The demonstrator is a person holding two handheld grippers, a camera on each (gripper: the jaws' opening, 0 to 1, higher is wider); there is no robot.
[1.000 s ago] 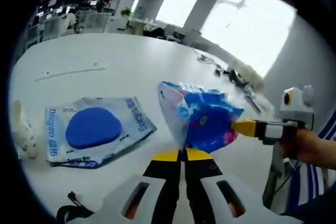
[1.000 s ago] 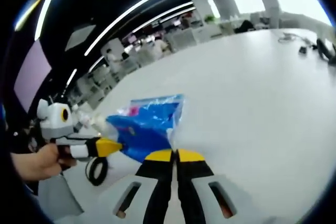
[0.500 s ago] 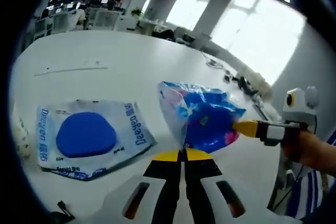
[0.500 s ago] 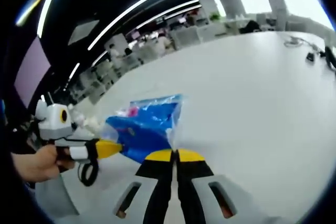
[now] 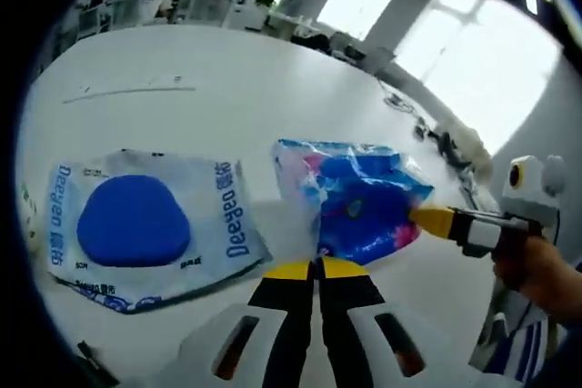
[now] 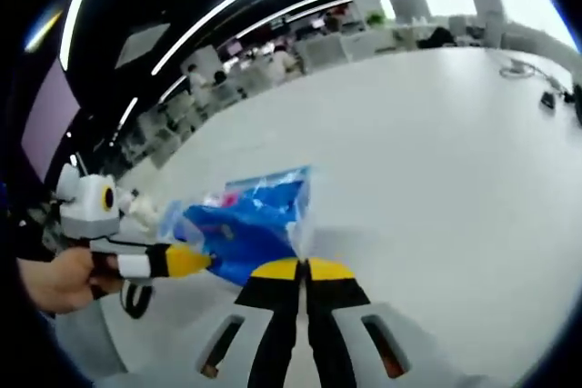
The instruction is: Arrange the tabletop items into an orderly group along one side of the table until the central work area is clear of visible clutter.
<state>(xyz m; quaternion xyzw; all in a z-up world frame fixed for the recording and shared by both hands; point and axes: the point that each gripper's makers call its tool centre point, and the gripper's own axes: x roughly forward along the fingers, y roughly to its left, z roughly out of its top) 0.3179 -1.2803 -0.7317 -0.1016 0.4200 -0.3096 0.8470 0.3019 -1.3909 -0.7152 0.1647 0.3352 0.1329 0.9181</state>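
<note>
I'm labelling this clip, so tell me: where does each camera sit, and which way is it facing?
Left gripper view: rides the left gripper, facing the bag, the blue pouch and windows; the right gripper and a hand enter.
Right gripper view: rides the right gripper, facing the office; the left gripper and a hand enter.
Shared: the bag, pinched by both grippers, and the table.

The left gripper view rides low over the white table (image 5: pixel 227 106), looking along its own hand-held gripper (image 5: pixel 318 267) toward the bright windows, close on a blue crinkled bag (image 5: pixel 359 197). The right gripper view sits just as low, facing the opposite way across the table toward rows of office desks, along its hand-held gripper (image 6: pixel 302 269). Both views share the bag, seen from opposing sides, and each catches the other gripper at the bag's far edge.
</note>
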